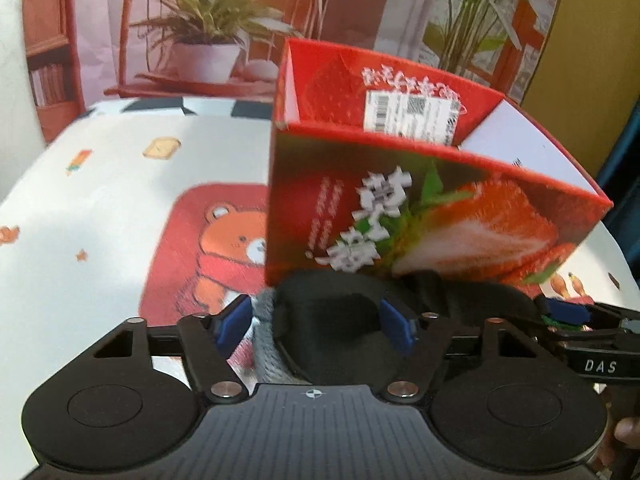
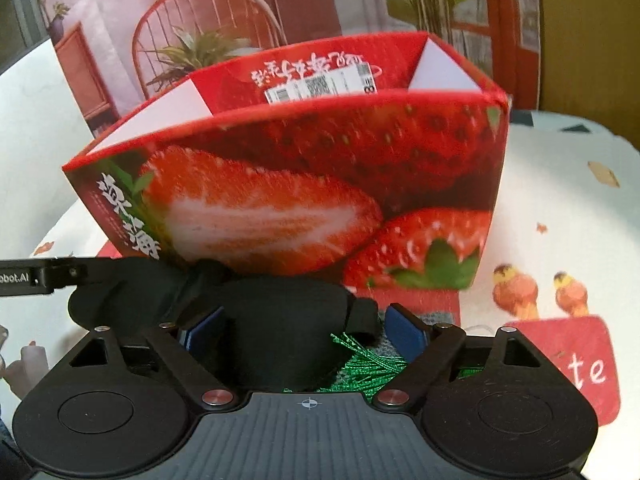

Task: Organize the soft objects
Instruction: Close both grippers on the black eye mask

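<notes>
Blue pads line both grippers. The left gripper (image 1: 316,326) stands partly open around one lobe of a black eye mask (image 1: 332,320); whether its pads (image 1: 394,326) press the fabric cannot be told through the blur. The right gripper (image 2: 306,330) likewise brackets the mask's (image 2: 276,320) other lobe, jaws fairly wide, contact uncertain. The mask is matte black, soft, with two rounded lobes and a strap stub at the edge; it lies flat on the table (image 1: 100,208), just in front of the box (image 1: 420,216). Grey knitted fabric (image 1: 266,344) shows beside the left pad, and green tinsel (image 2: 360,364) lies under the mask near the right gripper. The box is red card printed with strawberries, open at the top, with a barcode label on its inner far wall. The tablecloth is white with a bear print (image 1: 236,240). A printed backdrop (image 1: 200,32) with a chair and potted plants stands behind.
</notes>
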